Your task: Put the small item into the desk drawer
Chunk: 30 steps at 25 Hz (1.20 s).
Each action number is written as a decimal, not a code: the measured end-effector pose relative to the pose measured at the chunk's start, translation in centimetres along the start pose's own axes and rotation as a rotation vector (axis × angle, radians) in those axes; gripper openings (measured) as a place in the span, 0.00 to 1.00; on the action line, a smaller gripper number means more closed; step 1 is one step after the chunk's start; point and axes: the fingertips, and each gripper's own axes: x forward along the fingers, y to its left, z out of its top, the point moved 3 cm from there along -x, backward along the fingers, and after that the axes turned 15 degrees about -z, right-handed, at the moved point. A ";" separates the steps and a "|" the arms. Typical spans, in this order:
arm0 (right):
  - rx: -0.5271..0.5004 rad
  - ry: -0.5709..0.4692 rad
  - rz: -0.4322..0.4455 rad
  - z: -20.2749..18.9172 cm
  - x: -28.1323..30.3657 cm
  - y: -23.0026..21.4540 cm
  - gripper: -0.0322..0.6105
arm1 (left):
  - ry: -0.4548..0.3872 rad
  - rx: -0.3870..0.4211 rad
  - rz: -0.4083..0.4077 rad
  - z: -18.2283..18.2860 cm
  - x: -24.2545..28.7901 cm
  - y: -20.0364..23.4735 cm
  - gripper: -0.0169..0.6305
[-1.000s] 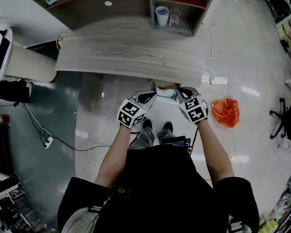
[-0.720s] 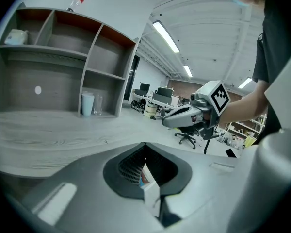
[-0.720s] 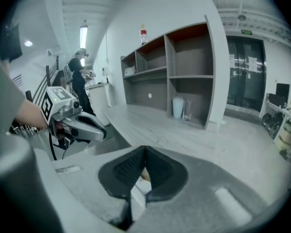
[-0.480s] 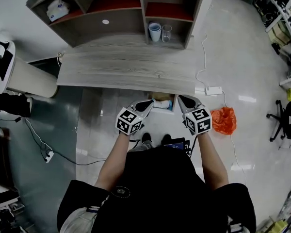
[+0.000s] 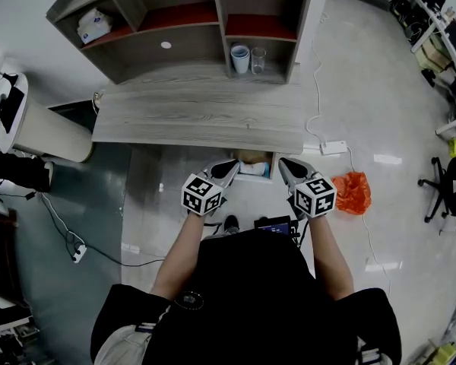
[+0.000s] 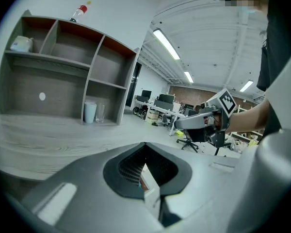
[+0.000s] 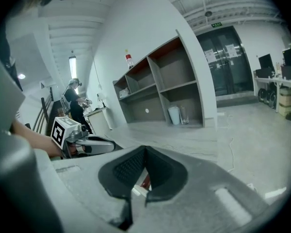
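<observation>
left gripper [image 5: 230, 166] n right gripper [image 5: 286, 164] pinched shut, empty, flanking drawer [image 5: 255, 163] under desk [image 5: 190, 116], orange bag [image 5: 351, 191] only in head view

Just behind each claw, a cube with black-and-white square markers is carried by the left gripper [image 5: 232, 164] and the right gripper [image 5: 283, 163]. Grey moulded shells are lined with dark ribbed pads [image 6: 131, 166]. Further back, a black short-sleeved top [image 5: 251, 295] is worn.

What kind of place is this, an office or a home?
Most likely an open-plan office or lab: a wooden desk with a shelf unit, rows of workstations with monitors under ceiling strip lights, and an office chair.
</observation>
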 end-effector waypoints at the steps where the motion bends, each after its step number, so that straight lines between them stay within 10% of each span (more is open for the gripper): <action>1: 0.005 0.000 0.001 -0.1 -0.1 -0.1 0.05 | -0.004 -0.001 0.000 0.0 0.1 -0.1 0.03; 30: 0.046 0.015 0.105 -3.3 -2.6 -2.2 0.05 | -0.001 -0.080 0.120 -4.5 -0.9 -6.3 0.03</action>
